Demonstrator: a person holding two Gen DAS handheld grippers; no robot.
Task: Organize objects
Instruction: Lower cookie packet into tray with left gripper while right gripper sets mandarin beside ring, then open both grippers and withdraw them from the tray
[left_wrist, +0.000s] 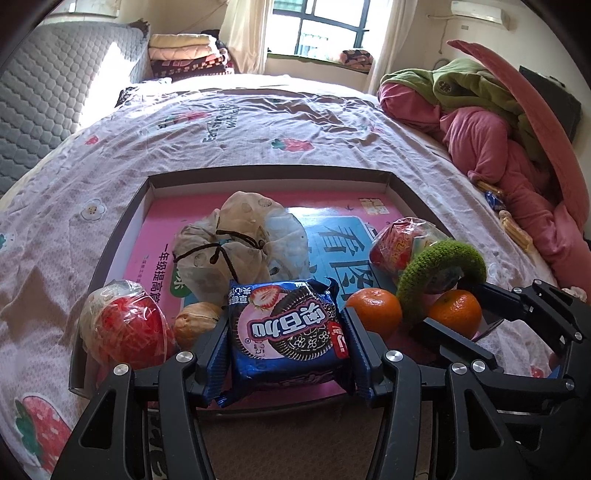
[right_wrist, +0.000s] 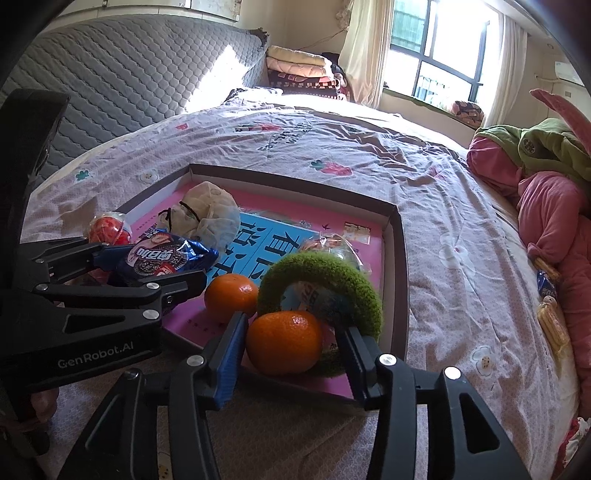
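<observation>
Left wrist view: left gripper (left_wrist: 284, 341) stands about two-thirds open, its blue pads against both ends of a blue cookie packet (left_wrist: 286, 332), which it has hold of. Packet sits low over the near edge of a shallow cardboard tray (left_wrist: 266, 175) on the bed (left_wrist: 258, 122).

Just left of the packet: a walnut (left_wrist: 195, 322), then a red fruit in clear wrap (left_wrist: 127, 325). Behind the packet: a cream drawstring pouch (left_wrist: 236, 240). Right of it: an orange (left_wrist: 375, 312).

Right wrist view: right gripper (right_wrist: 291, 354) is partly open around a second orange (right_wrist: 283, 341). Left pad looks to touch the fruit; a gap shows at the right pad, so no firm grip on it. This orange rests on the tray floor at the near right corner, inside a green fuzzy ring (right_wrist: 321, 275) that leans over a wrapped snack (right_wrist: 334, 245). The first orange lies just beside it to the left.

Far right on the bed: heap of pink and green bedding (right_wrist: 546, 206).
</observation>
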